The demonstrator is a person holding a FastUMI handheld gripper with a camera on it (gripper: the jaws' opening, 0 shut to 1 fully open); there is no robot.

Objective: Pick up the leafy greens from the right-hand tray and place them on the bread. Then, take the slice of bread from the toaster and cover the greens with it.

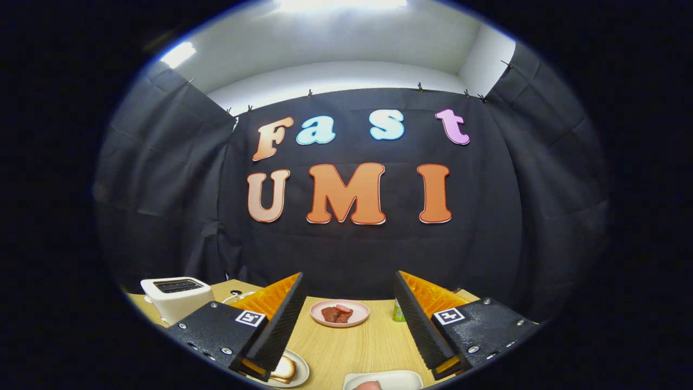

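My gripper (349, 295) is held open above the wooden table (346, 341), with nothing between its fingers. Under the left finger (284, 319) a slice of bread (283, 369) lies on a round plate (299, 374), partly hidden by that finger. A white toaster (176, 298) stands at the far left of the table, beyond the left finger; I cannot tell what its slots hold. Just below the gap between the fingers sits a white tray (392, 379), cut off at the near edge, with something pale in it.
A pink plate (340, 313) with pieces of meat lies beyond the fingers, in the middle of the table. A small green-and-white bottle (399, 311) peeks out beside the right finger. A white cable lies by the toaster. Black cloth walls close the booth.
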